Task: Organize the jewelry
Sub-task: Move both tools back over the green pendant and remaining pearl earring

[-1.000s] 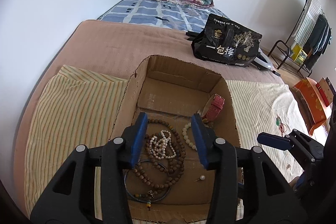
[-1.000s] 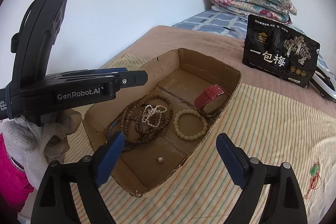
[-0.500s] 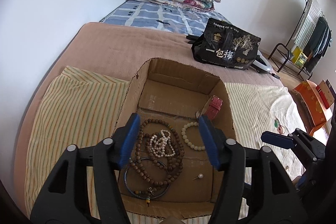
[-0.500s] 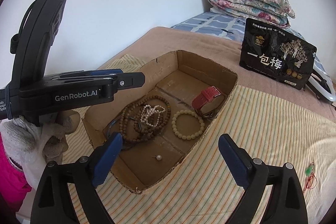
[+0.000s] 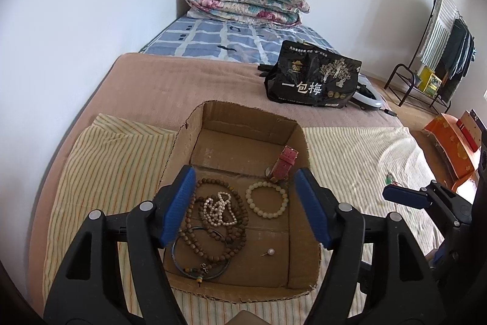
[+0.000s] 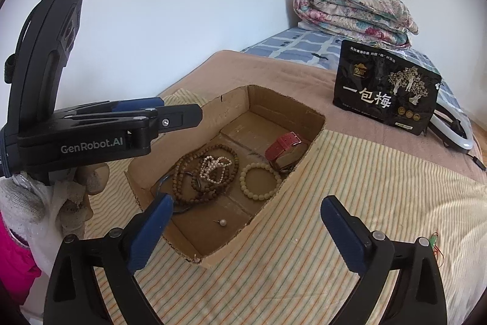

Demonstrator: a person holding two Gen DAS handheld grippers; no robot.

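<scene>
Cardboard box [image 5: 243, 124] on the bed holds the jewelry. Your left gripper [image 5: 245, 206] and right gripper [image 6: 246, 229] are both spread apart, empty. The pearl string [image 5: 219, 208] is light, limp and probably slippery; pinch its bunched middle.

An open, shallow brown cardboard box [image 5: 299, 139] holds the jewelry. A long brown wooden bead strand [image 5: 210, 235] lies coiled at its left, with a white pearl strand [image 5: 219, 208] piled on top. Right of them lies a pale green bead bracelet [image 5: 266, 200]; a red leather-strapped watch [image 5: 284, 162] leans against the right wall; a single pearl stud [image 5: 270, 252] sits near the front.
</scene>
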